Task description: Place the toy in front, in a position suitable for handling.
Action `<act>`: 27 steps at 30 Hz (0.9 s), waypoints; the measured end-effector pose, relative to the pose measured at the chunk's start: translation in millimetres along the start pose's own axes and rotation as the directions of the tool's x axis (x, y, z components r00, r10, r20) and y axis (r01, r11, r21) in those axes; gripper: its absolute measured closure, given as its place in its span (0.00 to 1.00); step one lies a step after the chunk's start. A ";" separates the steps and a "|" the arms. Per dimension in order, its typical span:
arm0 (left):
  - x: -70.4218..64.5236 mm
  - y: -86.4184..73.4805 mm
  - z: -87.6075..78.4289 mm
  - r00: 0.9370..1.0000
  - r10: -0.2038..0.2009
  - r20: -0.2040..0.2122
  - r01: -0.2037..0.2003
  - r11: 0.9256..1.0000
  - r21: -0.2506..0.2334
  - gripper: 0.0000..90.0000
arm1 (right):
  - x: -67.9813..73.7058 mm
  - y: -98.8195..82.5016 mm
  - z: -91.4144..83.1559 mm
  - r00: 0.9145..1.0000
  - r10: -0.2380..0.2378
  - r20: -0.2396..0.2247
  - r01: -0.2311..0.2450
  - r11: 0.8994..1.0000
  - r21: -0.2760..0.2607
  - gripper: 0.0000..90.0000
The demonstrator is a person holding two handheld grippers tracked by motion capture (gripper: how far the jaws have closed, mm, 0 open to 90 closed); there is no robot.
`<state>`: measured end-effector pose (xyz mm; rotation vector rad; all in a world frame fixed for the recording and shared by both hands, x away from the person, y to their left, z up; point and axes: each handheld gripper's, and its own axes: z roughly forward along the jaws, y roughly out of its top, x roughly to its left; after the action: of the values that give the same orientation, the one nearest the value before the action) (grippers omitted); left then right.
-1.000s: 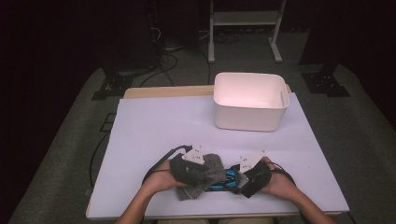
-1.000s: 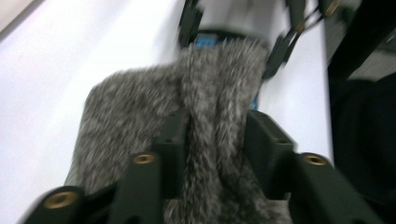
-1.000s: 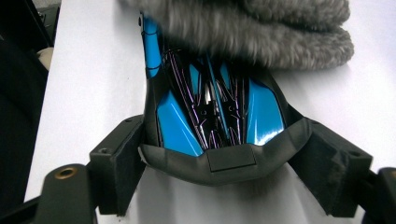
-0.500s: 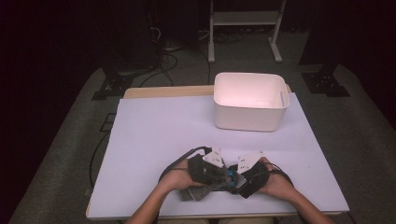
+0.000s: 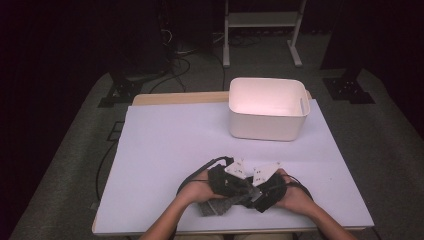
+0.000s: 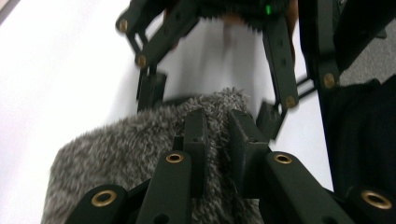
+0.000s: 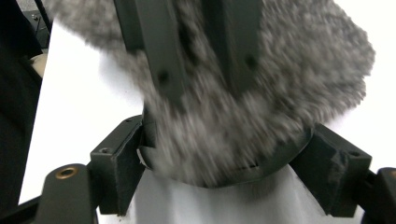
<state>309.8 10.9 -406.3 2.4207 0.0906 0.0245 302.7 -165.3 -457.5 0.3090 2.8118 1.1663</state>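
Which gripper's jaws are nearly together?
The left gripper: its jaws pinch the grey fleece, nearly meeting. The right gripper has its jaws wide apart across it.

A white plastic bin (image 5: 268, 108) stands on the table (image 5: 165, 150), well apart from the fingers, out past them on the far side and a little to the right; it sits upright with a handle slot in its right wall. The table carries a pale lavender top, bare all the way from the fingers to the bin and off to the left. A strip of light wooden edge (image 5: 175, 98) shows along the far side, left of the bin. On the grey carpet (image 5: 75, 165) beyond the table stand 2 white frame legs (image 5: 295, 35), with dark cables (image 5: 185, 60) trailing to their left.
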 end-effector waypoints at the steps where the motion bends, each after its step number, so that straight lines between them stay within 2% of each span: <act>1: 0.8 2.4 2.1 1.000 0.009 -0.008 -0.009 1.000 0.009 0.87 | 0.0 -0.1 0.0 1.000 0.000 -0.001 0.000 1.000 -0.001 0.23; 4: 0.6 4.0 5.3 1.000 0.017 -0.011 -0.017 1.000 0.020 0.87 | -0.1 -0.8 -0.4 1.000 0.004 0.001 -0.004 1.000 -0.002 0.24; 7: 3.6 -1.9 -0.4 1.000 0.024 -0.014 -0.023 0.999 0.038 0.87 | -0.2 -1.4 -0.4 1.000 0.001 -0.001 -0.001 1.000 -0.004 0.24; 9: 6.2 -7.8 -6.7 1.000 -0.005 -0.025 0.006 0.999 0.032 0.87 | 0.1 -0.8 0.2 1.000 0.000 0.003 0.000 1.000 -0.004 0.24; 12: 7.9 -12.0 -13.3 0.999 -0.023 -0.046 0.024 0.999 0.028 0.87 | 0.1 -0.5 0.5 1.000 0.001 0.003 -0.001 1.000 0.000 0.24; 14: 7.5 -10.4 -12.0 0.999 -0.026 -0.031 0.027 0.999 0.017 0.87 | 0.3 -0.1 1.1 1.000 -0.001 0.004 0.001 1.000 -0.001 0.23; 15: 8.0 -7.9 -8.5 1.000 -0.029 -0.005 0.029 1.000 0.008 0.87 | 0.4 -0.1 1.4 1.000 0.000 0.004 0.000 1.000 -0.001 0.23; 17: 8.3 -3.9 -2.7 0.999 -0.032 0.021 0.032 0.999 -0.008 0.87 | 0.5 -0.3 2.3 1.000 0.003 0.003 -0.003 1.000 -0.004 0.23; 19: 7.4 0.1 3.6 0.999 -0.016 0.034 0.016 1.000 0.001 0.87 | 0.5 -0.5 2.4 1.000 0.009 -0.001 -0.009 1.000 -0.003 0.24; 23: 7.0 -1.6 2.0 1.000 -0.014 0.028 0.014 1.000 0.004 0.87 | -0.6 -2.0 1.9 1.000 0.021 -0.011 -0.021 1.000 -0.006 0.25; 27: 6.8 -12.1 -11.3 1.000 -0.023 0.009 0.023 0.999 0.022 0.87 | 1.1 -0.8 2.3 1.000 0.022 0.000 -0.022 1.000 0.001 0.25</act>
<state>315.4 27.9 -405.8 2.4416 0.1151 0.0024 301.9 -164.0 -459.8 0.3408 2.8165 1.1690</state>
